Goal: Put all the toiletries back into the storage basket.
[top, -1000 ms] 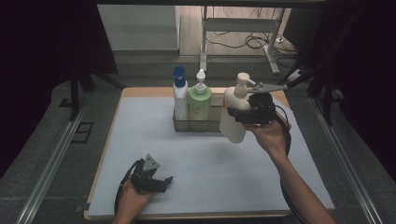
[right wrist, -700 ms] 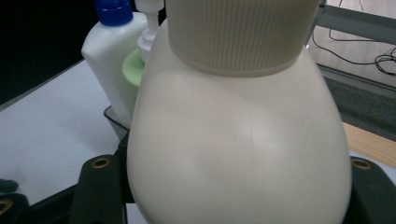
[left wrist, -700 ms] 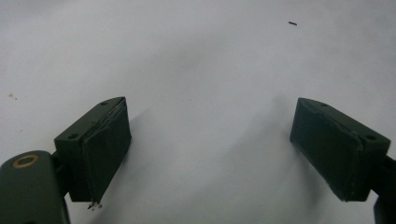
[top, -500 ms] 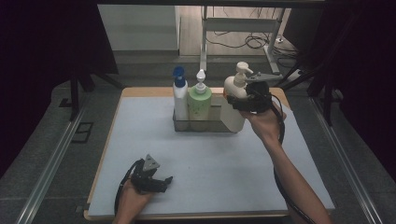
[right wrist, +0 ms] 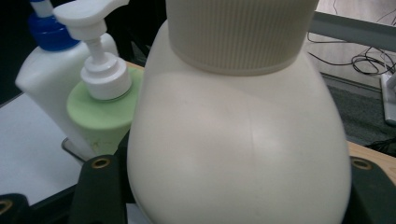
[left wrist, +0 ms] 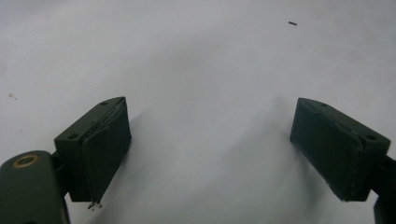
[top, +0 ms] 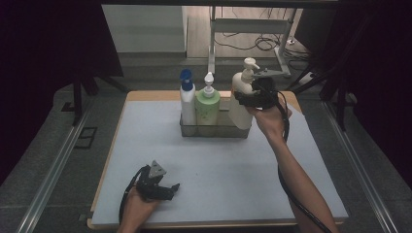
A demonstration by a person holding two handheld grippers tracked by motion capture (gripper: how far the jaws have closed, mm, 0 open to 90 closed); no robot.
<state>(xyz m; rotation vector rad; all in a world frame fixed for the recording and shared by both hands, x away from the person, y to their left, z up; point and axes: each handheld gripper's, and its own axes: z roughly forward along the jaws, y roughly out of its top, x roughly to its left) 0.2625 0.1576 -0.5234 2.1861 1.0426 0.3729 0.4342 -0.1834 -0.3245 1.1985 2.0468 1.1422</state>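
- Left gripper just sits on the bench near the front edge, jaws spread wide, nothing between them.
- Blue-capped bottle and green bottle stand side by side in the clear tray.
- Right gripper is clamped around the cream bottle, upright at the tray's right end, touching the green one.

My table is a wooden board with a pale grey mat over most of it. On the mat's far half stands a clear tray; my left gripper rests near the front edge.
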